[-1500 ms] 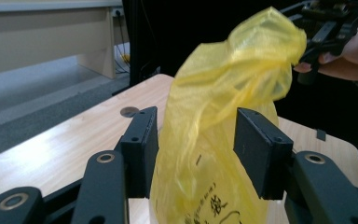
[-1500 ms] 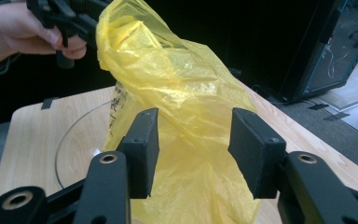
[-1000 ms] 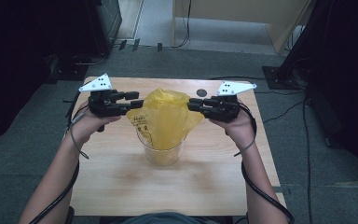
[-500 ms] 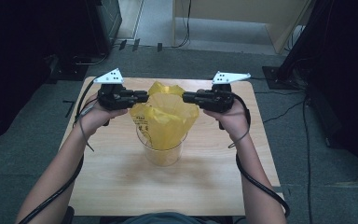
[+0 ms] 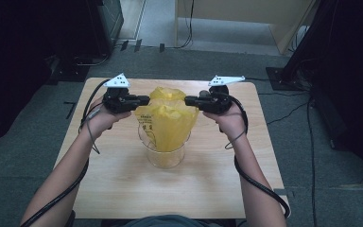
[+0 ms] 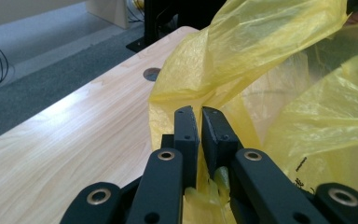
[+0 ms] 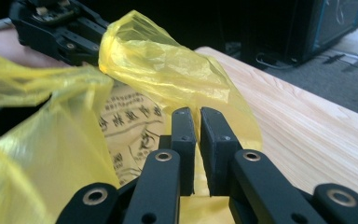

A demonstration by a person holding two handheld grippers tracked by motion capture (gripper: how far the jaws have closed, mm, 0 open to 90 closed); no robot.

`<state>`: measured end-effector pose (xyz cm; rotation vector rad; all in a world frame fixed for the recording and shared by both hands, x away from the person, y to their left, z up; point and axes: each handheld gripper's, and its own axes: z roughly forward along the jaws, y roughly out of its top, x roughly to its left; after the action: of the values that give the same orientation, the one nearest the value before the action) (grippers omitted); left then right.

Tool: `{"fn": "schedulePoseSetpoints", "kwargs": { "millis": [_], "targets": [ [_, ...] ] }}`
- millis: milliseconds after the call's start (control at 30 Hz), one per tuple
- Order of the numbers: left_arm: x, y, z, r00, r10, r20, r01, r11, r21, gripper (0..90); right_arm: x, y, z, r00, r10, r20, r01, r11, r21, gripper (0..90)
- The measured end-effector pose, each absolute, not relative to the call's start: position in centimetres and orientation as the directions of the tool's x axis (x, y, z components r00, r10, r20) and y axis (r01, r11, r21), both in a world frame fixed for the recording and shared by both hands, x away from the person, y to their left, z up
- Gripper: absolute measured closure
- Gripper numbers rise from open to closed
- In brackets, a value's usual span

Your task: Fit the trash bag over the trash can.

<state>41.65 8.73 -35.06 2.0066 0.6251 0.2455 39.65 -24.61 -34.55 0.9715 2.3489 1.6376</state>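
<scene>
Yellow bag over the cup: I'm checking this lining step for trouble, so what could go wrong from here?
1. Both the left gripper and the right gripper pinch only thin film of the bag; pulling apart could tear it or let an edge slip out.
2. The clear cup stands free on the table; a sideways tug on the bag might tip it.

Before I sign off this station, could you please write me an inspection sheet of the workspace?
Surface: light wooden table, round dark port near the far edge.
Job's things: yellow plastic bag sitting in a clear cup, its top spread sideways.
Clutter: nothing seen.
Grippers: left hand-held gripper and right hand-held gripper each pinch an edge of the bag; their jaws have just been closing.
Cables: black cable trails along each forearm.
Surroundings: grey carpet, dark equipment, floor cables.
</scene>
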Motion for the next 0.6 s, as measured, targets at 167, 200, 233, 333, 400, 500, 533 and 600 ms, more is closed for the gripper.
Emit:
{"fn": "schedulePoseSetpoints", "kwargs": {
  "millis": [167,200,233,333,400,500,533,600],
  "targets": [
    [41.7,8.8,-35.4,0.845,0.527,-0.093,0.332,-0.380,0.864,79.6,40.0,-24.5,-35.2,-0.775,0.594,0.215,0.419,0.229,0.879,69.6],
    [41.6,8.8,-35.2,0.846,0.526,-0.085,0.323,-0.379,0.867,77.1,39.9,-24.5,-35.2,-0.778,0.594,0.206,0.406,0.225,0.886,67.3],
    [41.4,9.0,-35.0,0.849,0.524,-0.072,0.303,-0.371,0.878,72.2,39.7,-24.6,-35.2,-0.780,0.593,0.199,0.394,0.219,0.893,63.9],
    [41.2,9.2,-34.6,0.848,0.525,-0.068,0.292,-0.357,0.887,63.9,39.0,-24.8,-34.7,-0.793,0.591,0.150,0.352,0.242,0.904,60.3],
    [40.6,9.5,-33.9,0.857,0.513,-0.046,0.260,-0.355,0.898,62.2,38.5,-25.0,-34.2,-0.805,0.580,0.124,0.320,0.249,0.914,56.5],
    [39.9,9.7,-33.1,0.860,0.510,-0.015,0.220,-0.343,0.913,60.3,37.8,-25.3,-33.4,-0.808,0.585,0.071,0.263,0.250,0.932,53.9],
    [39.9,9.7,-33.1,0.860,0.510,-0.015,0.220,-0.343,0.913,60.3,37.5,-25.4,-33.1,-0.808,0.586,0.062,0.248,0.243,0.938,53.7],
    [39.3,10.0,-32.2,0.860,0.510,-0.005,0.199,-0.326,0.924,60.6,37.1,-25.7,-32.5,-0.809,0.585,0.055,0.228,0.226,0.947,50.7]
  ]
}}
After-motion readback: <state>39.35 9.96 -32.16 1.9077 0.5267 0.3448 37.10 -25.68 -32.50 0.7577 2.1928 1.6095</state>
